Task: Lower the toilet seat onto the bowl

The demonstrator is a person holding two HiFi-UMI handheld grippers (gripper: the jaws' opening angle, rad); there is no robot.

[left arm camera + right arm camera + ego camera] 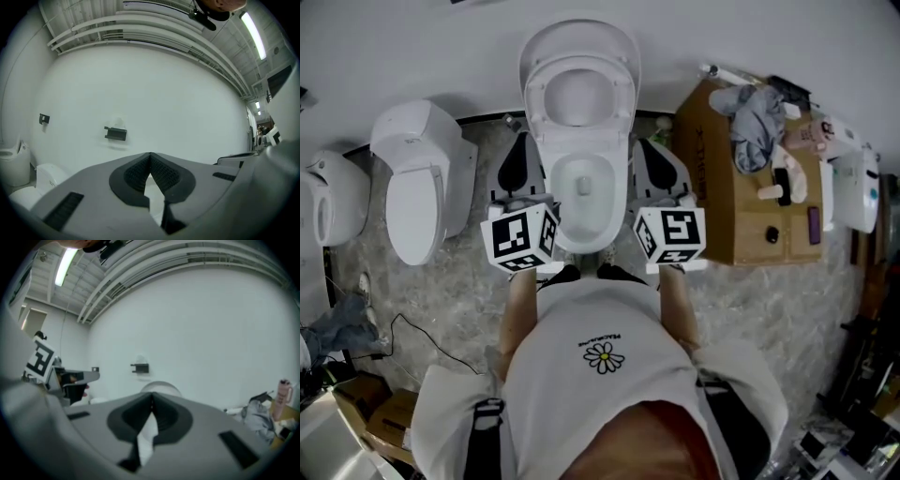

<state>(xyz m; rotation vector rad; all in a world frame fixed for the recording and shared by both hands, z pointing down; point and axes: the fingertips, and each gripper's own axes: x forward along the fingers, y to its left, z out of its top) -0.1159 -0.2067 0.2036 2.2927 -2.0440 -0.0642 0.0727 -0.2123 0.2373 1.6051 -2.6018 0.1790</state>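
The toilet seat (622, 98) is seen raised, leaned back against its lid at twelve o'clock of the bowl (572, 234). The lowering is therefore judged not yet begun, and only the approach is in hand. The left gripper (520, 155) is held at nine o'clock of the bowl and the right gripper (652, 159) at three o'clock. The jaws of each are pressed together, with nothing pinched. Next, a gripper would need to be carried up to the seat's top edge, so the seat can be tipped forward and eased down.

White toilet (581, 122), brown cardboard box (717, 178), grey mottled floor (469, 281), and black-and-white marker cubes (521, 236).
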